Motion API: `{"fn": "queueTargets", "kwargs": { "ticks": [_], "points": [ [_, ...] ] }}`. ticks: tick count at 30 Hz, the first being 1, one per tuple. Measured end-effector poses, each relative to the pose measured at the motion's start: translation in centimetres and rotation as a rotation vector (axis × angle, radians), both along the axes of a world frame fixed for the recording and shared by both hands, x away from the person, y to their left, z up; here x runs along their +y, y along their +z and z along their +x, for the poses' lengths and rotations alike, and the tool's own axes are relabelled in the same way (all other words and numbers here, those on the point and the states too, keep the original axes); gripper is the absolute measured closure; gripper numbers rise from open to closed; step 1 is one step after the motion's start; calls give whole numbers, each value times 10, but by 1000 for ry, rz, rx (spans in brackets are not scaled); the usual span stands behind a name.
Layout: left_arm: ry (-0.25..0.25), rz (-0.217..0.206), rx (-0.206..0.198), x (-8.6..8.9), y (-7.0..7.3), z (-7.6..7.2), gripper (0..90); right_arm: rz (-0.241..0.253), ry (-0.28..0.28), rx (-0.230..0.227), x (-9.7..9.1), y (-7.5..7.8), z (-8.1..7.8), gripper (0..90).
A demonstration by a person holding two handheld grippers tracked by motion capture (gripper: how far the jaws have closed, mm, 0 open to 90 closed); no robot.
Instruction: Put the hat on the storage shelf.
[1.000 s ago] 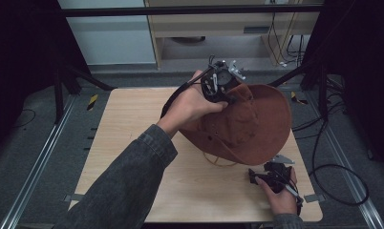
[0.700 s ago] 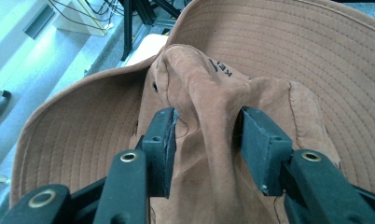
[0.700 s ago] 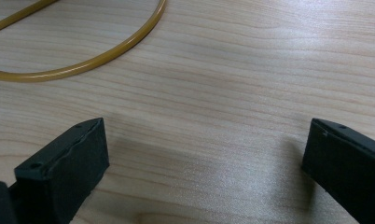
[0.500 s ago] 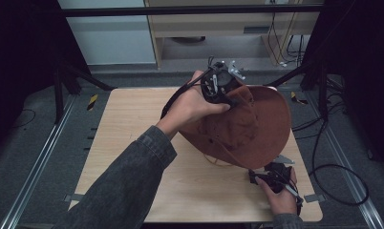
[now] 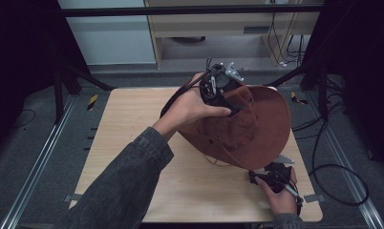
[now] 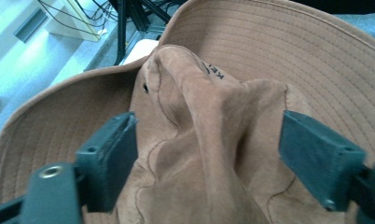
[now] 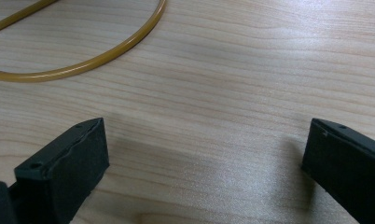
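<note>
Since the earlier frames the left gripper [image 5: 232,109] stays over the hat [image 5: 257,133] but its jaws have just been opening; the crumpled crown [image 6: 199,140] sits between them, no longer pinched. The hat has barely shifted, both hands keep their place.

Nearest, the right gripper [image 5: 261,177] lies low on the table [image 5: 133,143] just beside the brim's near edge, jaws wide apart, nothing between them but bare wood; the yellow cord [image 7: 83,60] curves beyond its left jaw, apart from it.

Farther, the left gripper's jaws are spread well apart. The left pad looks to brush the suede, the right stands clear. No grip.

Risk, as a judgement: with the crown let go, the hat, propped on its brim, may flop or slide toward the table's far right edge. The cord could snag the right jaws if they close or push forward.
</note>
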State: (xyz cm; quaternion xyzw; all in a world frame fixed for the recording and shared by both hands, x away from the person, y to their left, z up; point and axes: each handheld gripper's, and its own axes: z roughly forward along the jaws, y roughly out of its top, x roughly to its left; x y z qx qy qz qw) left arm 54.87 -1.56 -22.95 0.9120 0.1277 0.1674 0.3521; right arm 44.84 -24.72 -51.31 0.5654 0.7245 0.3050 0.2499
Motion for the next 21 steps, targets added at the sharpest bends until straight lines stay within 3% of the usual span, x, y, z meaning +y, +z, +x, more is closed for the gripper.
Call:
{"fn": "queueTargets", "kwargs": {
  "ticks": [8, 21],
  "points": [
    [-3, 10, 5, 3, -3, -6, 96, -2, -2, 0, 0, 0, 0, 4],
    [-20, 11, -6, 6, 1, -13, 83, -1, -1, 0, 0, 0, 0, 4]
  ]
}}
